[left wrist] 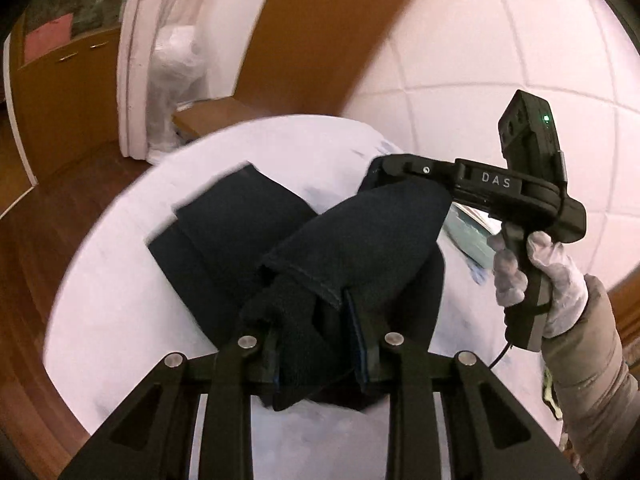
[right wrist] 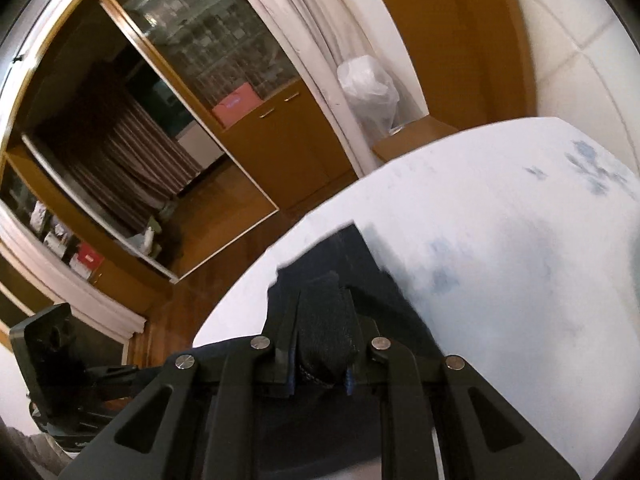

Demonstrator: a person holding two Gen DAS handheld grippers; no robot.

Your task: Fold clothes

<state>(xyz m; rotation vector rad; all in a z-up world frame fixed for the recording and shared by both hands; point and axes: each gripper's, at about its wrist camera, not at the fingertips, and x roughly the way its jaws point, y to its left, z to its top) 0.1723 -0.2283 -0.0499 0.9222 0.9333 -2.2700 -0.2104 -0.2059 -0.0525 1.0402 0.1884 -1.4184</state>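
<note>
Left tool [left wrist: 316,332] and right tool [right wrist: 325,354], 2 in all, each clamped on a bunched fold of dark knit garment [left wrist: 224,232] over a white, blue-mottled bed [left wrist: 120,312].

Garment [left wrist: 240,216]: on the table [left wrist: 120,320], one end lifted.
Left gripper [left wrist: 316,344]: near end.
Right gripper [left wrist: 384,172]: far end.
</note>
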